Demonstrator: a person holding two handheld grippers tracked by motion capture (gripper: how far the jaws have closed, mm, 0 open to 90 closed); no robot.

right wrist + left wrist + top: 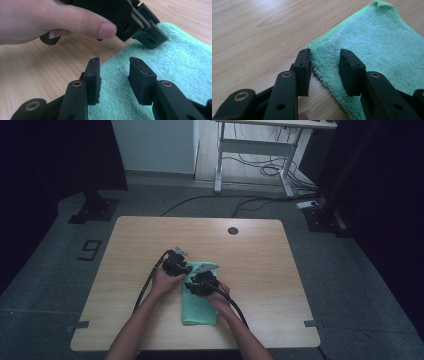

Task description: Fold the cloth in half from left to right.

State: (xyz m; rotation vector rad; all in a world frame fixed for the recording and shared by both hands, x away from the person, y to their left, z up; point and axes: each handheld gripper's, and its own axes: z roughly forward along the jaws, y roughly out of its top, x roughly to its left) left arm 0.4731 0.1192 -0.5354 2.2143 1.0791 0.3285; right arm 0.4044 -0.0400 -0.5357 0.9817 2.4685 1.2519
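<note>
A folded green towel [200, 312] lies on the wooden table [260, 255], near its front edge. My left gripper [175, 262] stands at the towel's far left corner, and my right gripper [202, 281] is just beside it over the towel's far end. In the left gripper view the towel [374, 42] lies flat. The left gripper [324, 53] is open there, one jaw on the wood at the hem and the other over the pile. In the right gripper view the right gripper [113, 62] is open above the edge of the towel [180, 65]. Beyond it, the left hand [37, 22] holds the other gripper.
A round cable hole [233, 230] sits at the table's far edge. Bare wood extends left and right of the towel. Beyond the table are a white desk frame [255, 150], floor cables [260, 167] and black stand bases [95, 210].
</note>
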